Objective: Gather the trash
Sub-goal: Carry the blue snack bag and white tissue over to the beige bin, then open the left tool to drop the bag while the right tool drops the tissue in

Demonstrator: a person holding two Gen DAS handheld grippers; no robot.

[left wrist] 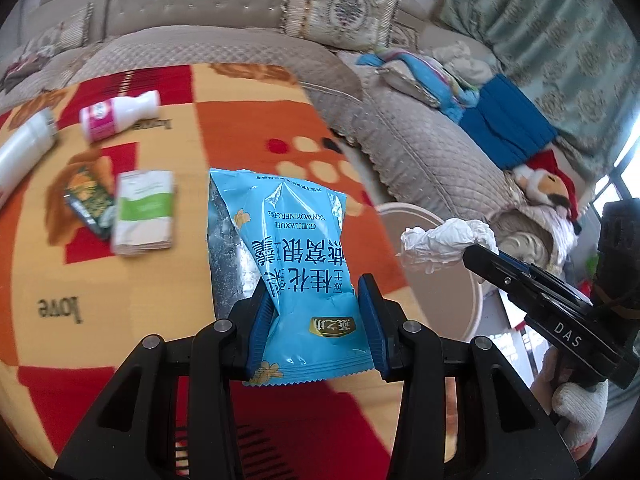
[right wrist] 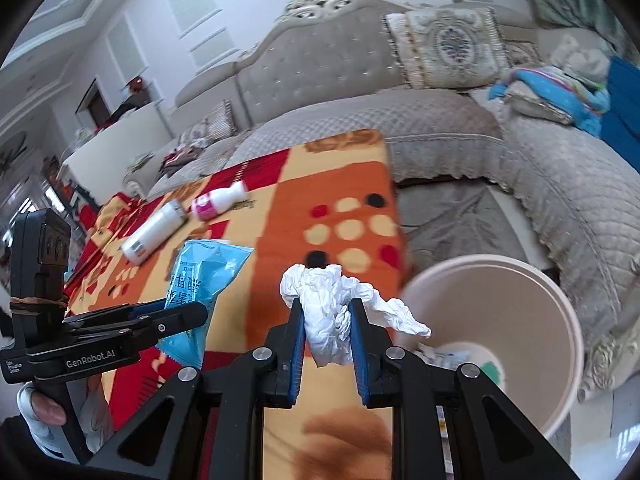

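While the sofa fills the background along the far and right sides, the foreground is taken up by a table covered with a cloth patterned in red, orange and yellow. A round cream waste bin is seen standing just beside the table's right edge, below the level of the tabletop, with some printed scraps lying at its bottom.

The left gripper is closed on a light blue snack bag, which is pinched near its lower end between the blue pads and held above the cloth. The right gripper is closed on a crumpled white tissue, which is clamped between its pads and held near the table's right edge, close to the bin's rim. Each gripper is held by a hand in a white knitted glove.

Further items are left lying on the cloth, well apart from both grippers: a white cylindrical bottle on its side, a small white bottle with a pink label on its side next to it, a white and green tissue pack, and a dark green packet touching that pack's left edge.
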